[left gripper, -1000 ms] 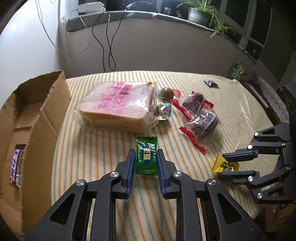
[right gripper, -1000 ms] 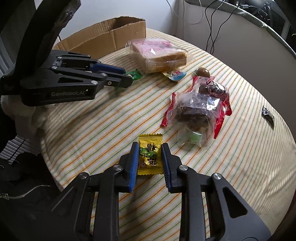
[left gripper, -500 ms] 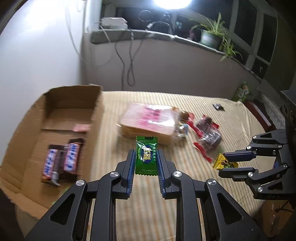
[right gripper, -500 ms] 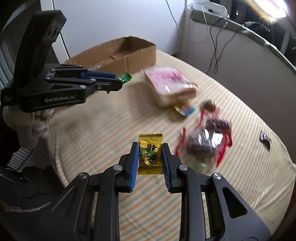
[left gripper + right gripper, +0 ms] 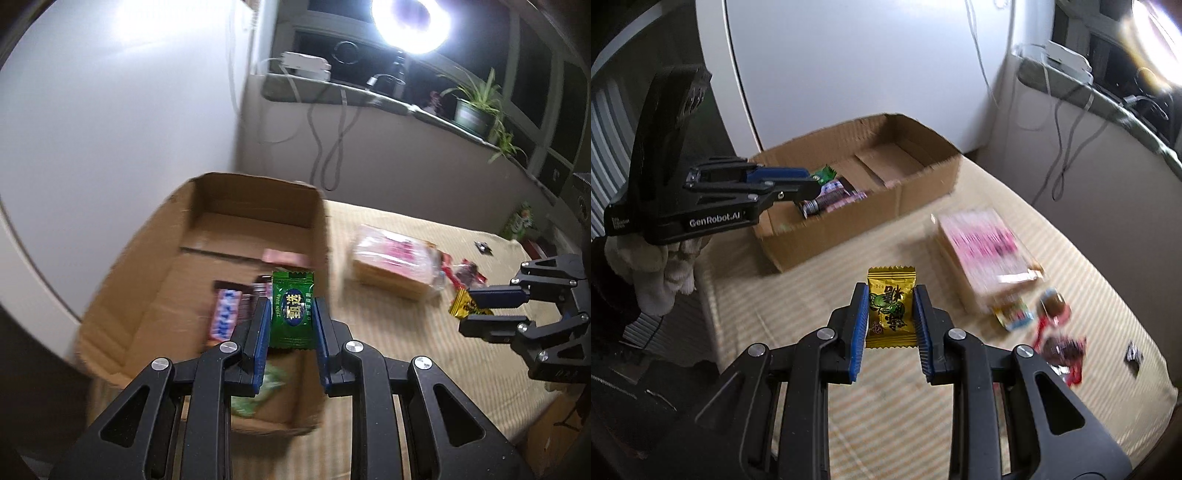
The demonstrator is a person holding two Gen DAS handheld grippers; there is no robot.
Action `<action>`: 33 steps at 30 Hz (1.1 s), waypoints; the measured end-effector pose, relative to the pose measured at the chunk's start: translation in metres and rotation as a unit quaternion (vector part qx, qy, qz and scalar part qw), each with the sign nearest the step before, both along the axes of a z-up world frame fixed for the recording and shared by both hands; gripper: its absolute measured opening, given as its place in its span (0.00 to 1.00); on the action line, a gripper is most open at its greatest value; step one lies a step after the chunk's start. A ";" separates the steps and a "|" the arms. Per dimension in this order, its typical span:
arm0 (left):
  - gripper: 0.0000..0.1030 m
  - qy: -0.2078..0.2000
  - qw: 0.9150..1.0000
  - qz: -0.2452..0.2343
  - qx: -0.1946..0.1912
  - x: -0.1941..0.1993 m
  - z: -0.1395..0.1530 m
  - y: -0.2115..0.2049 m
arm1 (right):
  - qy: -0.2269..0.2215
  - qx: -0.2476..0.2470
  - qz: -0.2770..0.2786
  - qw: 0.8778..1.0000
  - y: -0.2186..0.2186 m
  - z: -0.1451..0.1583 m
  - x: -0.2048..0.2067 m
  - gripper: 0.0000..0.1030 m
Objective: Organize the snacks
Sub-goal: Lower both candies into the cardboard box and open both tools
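Note:
My left gripper [image 5: 291, 314] is shut on a green candy packet [image 5: 291, 310] and holds it in the air over the near right part of the open cardboard box [image 5: 207, 206]; it also shows in the right wrist view [image 5: 809, 186] above the box [image 5: 923, 173]. My right gripper [image 5: 891, 314] is shut on a yellow candy packet [image 5: 891, 306], held above the striped tablecloth [image 5: 812, 280] right of the box; it shows in the left wrist view [image 5: 480, 308] too. Chocolate bars [image 5: 225, 317] lie in the box.
A bagged bread loaf [image 5: 982, 243] lies on the table beside the box. Red-wrapped snacks [image 5: 1060, 347] and small candies [image 5: 1015, 314] lie further right, with a small black packet [image 5: 1134, 356] near the edge. A wall and window ledge with cables stand behind.
Both grippers have lifted and swung left with their packets. The left one has gone from over the cloth to above the box; the right one follows toward the box.

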State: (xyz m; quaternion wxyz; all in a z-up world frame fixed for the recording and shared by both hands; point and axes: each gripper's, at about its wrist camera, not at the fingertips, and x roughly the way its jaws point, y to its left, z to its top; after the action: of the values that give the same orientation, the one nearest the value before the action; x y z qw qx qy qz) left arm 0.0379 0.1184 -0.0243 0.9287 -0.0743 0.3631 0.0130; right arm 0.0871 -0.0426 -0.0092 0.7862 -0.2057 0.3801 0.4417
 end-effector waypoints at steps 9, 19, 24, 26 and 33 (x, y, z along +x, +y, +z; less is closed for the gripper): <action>0.20 0.004 0.999 0.044 0.010 -0.008 -0.003 0.036 | -0.010 0.008 0.037 0.999 0.061 0.006 0.008 0.24; 0.20 0.009 0.998 0.067 0.007 -0.011 -0.008 0.057 | -0.007 0.002 0.074 0.997 0.117 0.000 0.011 0.24; 0.20 0.010 0.998 0.069 0.007 -0.012 -0.009 0.061 | 0.003 -0.004 0.081 0.997 0.129 -0.008 0.015 0.25; 0.21 0.011 0.997 0.071 0.006 -0.012 -0.010 0.062 | 0.009 -0.007 0.084 0.996 0.133 -0.012 0.016 0.25; 0.21 0.011 0.997 0.075 0.006 -0.010 -0.009 0.063 | 0.006 -0.013 0.086 0.996 0.137 -0.016 0.017 0.25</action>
State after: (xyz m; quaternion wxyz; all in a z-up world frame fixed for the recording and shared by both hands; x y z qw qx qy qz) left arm 0.0284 0.1810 -0.0336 0.9213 -0.0956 0.3668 0.0861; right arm 0.1036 0.0945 -0.0250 0.7406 -0.2448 0.3713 0.5037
